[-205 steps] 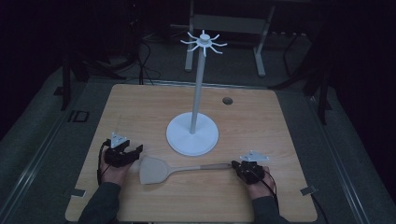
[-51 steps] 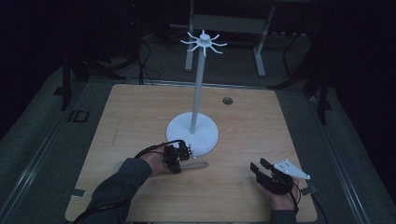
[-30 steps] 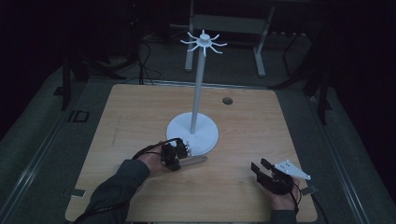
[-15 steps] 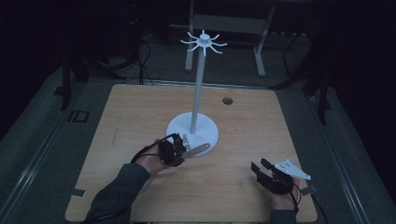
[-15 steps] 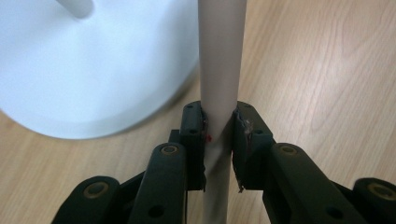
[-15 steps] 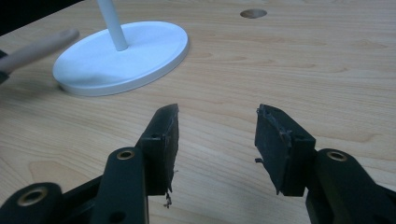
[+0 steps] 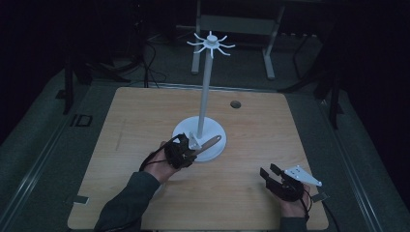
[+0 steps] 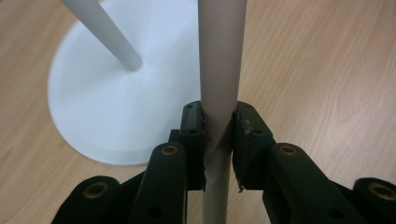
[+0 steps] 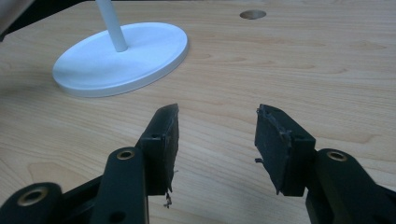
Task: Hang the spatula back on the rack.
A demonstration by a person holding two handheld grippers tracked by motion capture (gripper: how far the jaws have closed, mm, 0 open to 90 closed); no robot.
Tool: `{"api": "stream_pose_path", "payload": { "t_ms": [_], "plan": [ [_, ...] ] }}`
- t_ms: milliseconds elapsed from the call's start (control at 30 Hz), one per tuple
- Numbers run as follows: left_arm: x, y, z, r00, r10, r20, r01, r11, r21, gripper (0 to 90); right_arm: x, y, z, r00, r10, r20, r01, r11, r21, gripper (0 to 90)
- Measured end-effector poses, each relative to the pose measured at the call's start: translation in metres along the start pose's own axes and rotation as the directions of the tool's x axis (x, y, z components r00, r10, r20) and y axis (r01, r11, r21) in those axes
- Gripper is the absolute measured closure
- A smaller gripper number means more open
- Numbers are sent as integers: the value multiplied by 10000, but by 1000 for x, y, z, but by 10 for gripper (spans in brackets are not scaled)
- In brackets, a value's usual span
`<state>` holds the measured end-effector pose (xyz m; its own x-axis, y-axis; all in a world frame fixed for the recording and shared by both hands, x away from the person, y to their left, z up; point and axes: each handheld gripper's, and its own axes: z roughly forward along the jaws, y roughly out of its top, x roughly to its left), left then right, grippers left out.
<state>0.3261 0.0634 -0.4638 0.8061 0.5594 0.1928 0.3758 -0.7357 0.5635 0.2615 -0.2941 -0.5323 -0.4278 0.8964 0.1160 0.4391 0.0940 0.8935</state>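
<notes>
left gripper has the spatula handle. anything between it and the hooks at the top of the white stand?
Nothing visible blocks it. The left gripper is shut on the pale spatula handle, just above the white round stand base. Open air runs beside the thin white pole up to the white hook ring. The pole itself is the nearest thing to clip.

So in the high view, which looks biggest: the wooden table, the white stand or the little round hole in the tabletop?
1. Wooden table, largest by far.
2. White stand.
3. Round hole, the smallest.
</notes>
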Motion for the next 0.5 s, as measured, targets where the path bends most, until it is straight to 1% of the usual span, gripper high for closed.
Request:
{"api": "stream_pose_path", "payload": {
  "t_ms": [133,233,333,367,500],
  "plan": [
    [-2,3,-5,9987,-285,-421,264,9984,-498,759,-1,0,0,10000,89,45,-89,10000,-24,496],
    [-1,5,-10,9973,-475,-553,435,9965,-719,759,-1,0,0,9999,122,66,-122,9999,-12,496],
    [0,7,-15,9950,-710,-707,636,9928,-1019,759,-1,0,0,10000,68,64,-67,10000,-15,496],
    [0,8,-17,9935,-827,-783,732,9904,-1176,759,-1,0,0,10000,45,67,-44,10000,-33,496],
    [0,10,-24,9899,-1035,-968,870,9831,-1613,759,-1,0,0,9999,81,63,-81,10000,-21,496]
  ]
}}
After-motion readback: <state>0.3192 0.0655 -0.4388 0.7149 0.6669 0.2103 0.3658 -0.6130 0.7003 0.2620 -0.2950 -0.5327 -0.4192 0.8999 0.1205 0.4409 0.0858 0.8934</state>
